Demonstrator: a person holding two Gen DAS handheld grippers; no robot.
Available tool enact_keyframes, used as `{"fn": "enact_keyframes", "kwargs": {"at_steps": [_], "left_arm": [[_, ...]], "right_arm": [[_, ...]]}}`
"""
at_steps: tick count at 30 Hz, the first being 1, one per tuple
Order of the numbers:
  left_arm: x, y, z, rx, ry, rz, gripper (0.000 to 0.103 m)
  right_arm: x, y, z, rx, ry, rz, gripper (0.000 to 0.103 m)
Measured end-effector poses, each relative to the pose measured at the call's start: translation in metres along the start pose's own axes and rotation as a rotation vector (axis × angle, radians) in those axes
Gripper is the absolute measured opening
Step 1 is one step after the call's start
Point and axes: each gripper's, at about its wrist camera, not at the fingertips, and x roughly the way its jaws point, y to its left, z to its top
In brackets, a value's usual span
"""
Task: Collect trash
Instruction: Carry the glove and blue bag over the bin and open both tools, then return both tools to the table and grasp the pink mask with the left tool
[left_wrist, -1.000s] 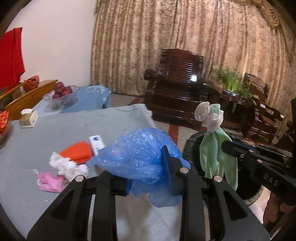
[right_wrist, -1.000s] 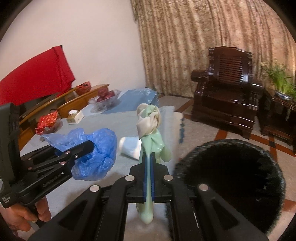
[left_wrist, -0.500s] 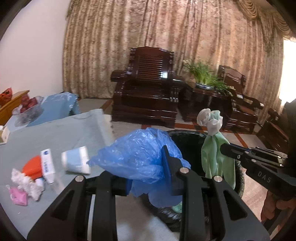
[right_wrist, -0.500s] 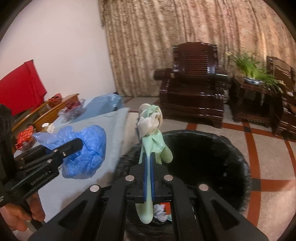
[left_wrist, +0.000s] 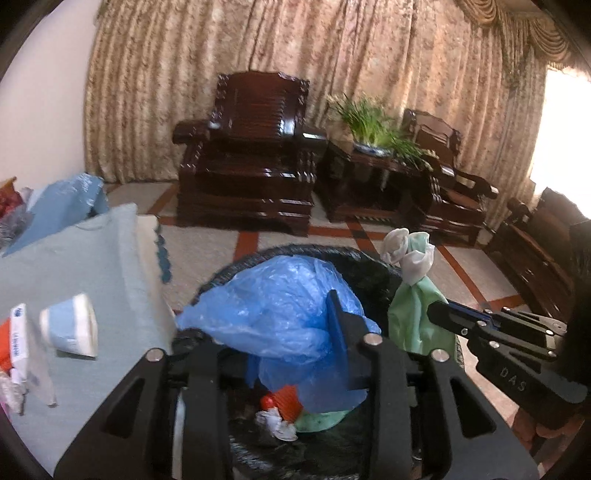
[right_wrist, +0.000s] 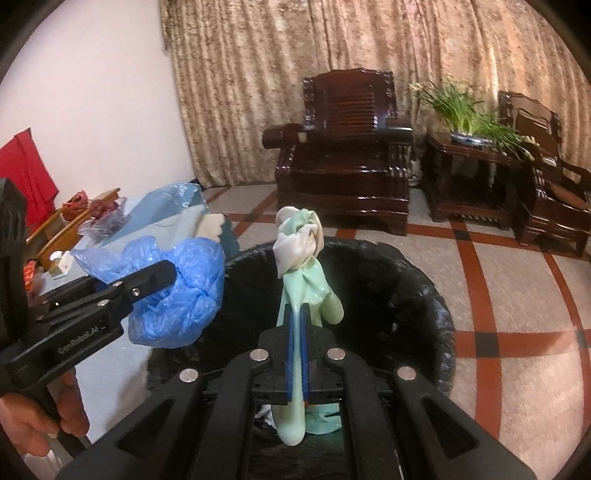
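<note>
Left gripper (left_wrist: 295, 332): jaws opening, crumpled blue plastic bag (left_wrist: 280, 306) between them, over black-lined round trash bin (right_wrist: 417, 295). Right gripper (right_wrist: 295, 354): clamped tight on pale green rubber glove (right_wrist: 306, 284), also over bin. Left: grey cloth-covered surface (left_wrist: 92, 266) with tipped white paper cup (left_wrist: 72, 326). Far: dark wooden armchair (right_wrist: 347, 155).

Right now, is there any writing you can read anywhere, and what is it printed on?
"DAS": on the black body of the right gripper, seen from the left wrist.
"GenRobot.AI": on the black body of the left gripper, seen from the right wrist.
Blue print on the white and orange tube on the table: too blurred to read.
</note>
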Motion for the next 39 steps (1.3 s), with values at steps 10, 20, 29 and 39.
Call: {"fn": "enact_keyframes", "kwargs": {"at_steps": [10, 20, 29, 39], "left_arm": [[-0.006, 0.021, -0.001, -0.037, -0.012, 0.024, 0.085], [-0.071, 0.071, -0.004, -0.046, -0.090, 0.190, 0.096], [-0.136, 0.132, -0.028, -0.134, -0.125, 0.350, 0.096], [-0.185, 0.187, -0.046, -0.189, -0.143, 0.511, 0.096]], "right_arm": [[-0.004, -0.007, -0.008, 0.022, -0.018, -0.088, 0.080], [-0.010, 0.024, 0.000, -0.001, -0.077, -0.060, 0.097], [-0.002, 0.094, 0.003, -0.073, -0.097, 0.059, 0.097], [0.020, 0.177, -0.004, -0.166, -0.089, 0.177, 0.097]]}}
